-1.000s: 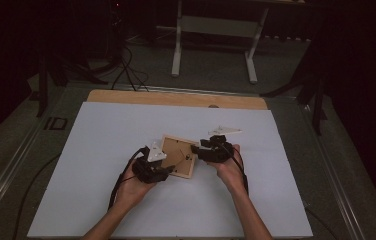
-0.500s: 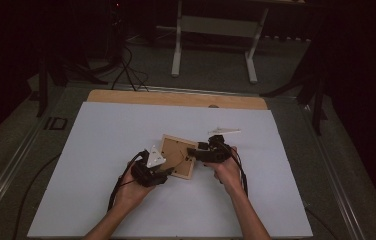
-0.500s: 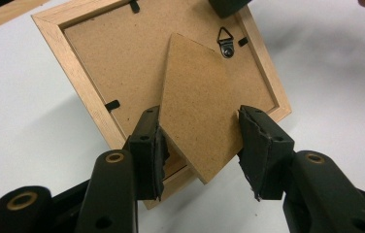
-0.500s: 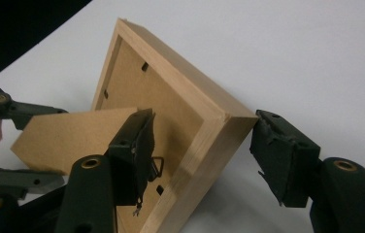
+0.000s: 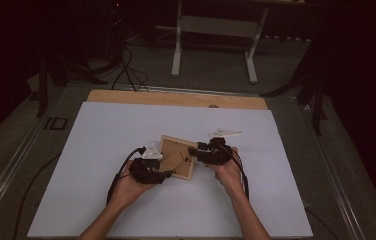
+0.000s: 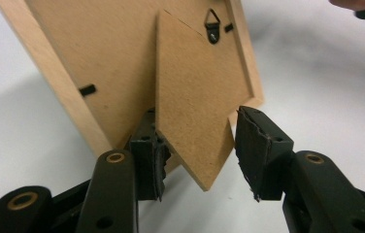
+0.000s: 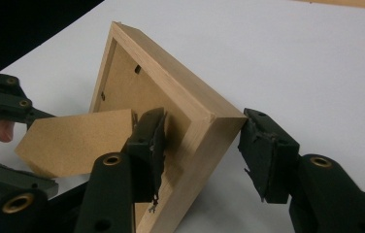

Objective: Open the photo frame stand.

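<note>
A light wooden picture frame [image 5: 176, 157] lies back side up in the middle of the white table. Its fibreboard stand leg [image 6: 190, 97] is swung up off the back. My left gripper [image 5: 168, 172] comes in from the near left. Its jaws [image 6: 197, 141] straddle the leg's tip, and a small gap shows at the right pad [image 6: 253, 150]. My right gripper [image 5: 193, 152] reaches in from the right. Its jaws [image 7: 202, 131] have just been closing, and their pads now touch the frame's corner [image 7: 214, 121] on both sides.
The white sheet [image 5: 101, 150] covers the table, with a wooden strip [image 5: 176, 98] at its far edge. Beyond it, a metal stand [image 5: 216, 30] and cables [image 5: 126, 60] are on the floor. The left gripper's jaws [image 7: 6, 107] show at the left edge of the right gripper view.
</note>
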`<control>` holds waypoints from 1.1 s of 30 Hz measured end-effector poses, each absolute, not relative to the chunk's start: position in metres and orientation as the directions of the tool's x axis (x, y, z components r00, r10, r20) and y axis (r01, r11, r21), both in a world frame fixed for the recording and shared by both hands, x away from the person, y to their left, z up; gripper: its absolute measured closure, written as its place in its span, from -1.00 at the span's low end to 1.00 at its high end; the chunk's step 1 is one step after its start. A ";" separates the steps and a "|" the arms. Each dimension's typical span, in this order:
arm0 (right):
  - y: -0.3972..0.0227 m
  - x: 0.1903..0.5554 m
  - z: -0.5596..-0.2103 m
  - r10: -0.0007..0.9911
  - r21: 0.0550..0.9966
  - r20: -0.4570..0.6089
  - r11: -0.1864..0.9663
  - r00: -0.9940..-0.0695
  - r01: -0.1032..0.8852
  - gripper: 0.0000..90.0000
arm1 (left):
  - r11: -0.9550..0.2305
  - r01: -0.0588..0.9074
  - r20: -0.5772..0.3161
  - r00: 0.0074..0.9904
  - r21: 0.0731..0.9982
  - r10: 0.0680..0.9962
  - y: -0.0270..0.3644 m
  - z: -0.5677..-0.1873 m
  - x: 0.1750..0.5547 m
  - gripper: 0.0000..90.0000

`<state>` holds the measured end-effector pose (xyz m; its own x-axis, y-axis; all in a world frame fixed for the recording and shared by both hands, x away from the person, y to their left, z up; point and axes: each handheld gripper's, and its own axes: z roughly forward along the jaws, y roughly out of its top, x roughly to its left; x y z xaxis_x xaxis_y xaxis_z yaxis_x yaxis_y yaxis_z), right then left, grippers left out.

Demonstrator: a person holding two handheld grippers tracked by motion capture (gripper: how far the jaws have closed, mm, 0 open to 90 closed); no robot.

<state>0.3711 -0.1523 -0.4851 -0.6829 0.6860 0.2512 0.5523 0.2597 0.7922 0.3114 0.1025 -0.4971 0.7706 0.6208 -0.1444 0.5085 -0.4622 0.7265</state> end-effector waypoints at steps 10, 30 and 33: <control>-0.151 0.367 -0.481 0.678 0.802 0.222 0.282 -0.701 0.526 0.18 | -0.466 0.532 -0.193 0.779 0.707 0.596 0.102 -0.497 0.314 0.42; -0.148 0.361 -0.476 0.672 0.820 0.206 0.278 -0.711 0.501 0.24 | -0.481 0.525 -0.167 0.778 0.702 0.606 0.100 -0.494 0.315 0.41; -0.147 0.362 -0.475 0.677 0.821 0.205 0.274 -0.707 0.501 0.25 | -0.475 0.527 -0.164 0.772 0.704 0.614 0.099 -0.495 0.316 0.42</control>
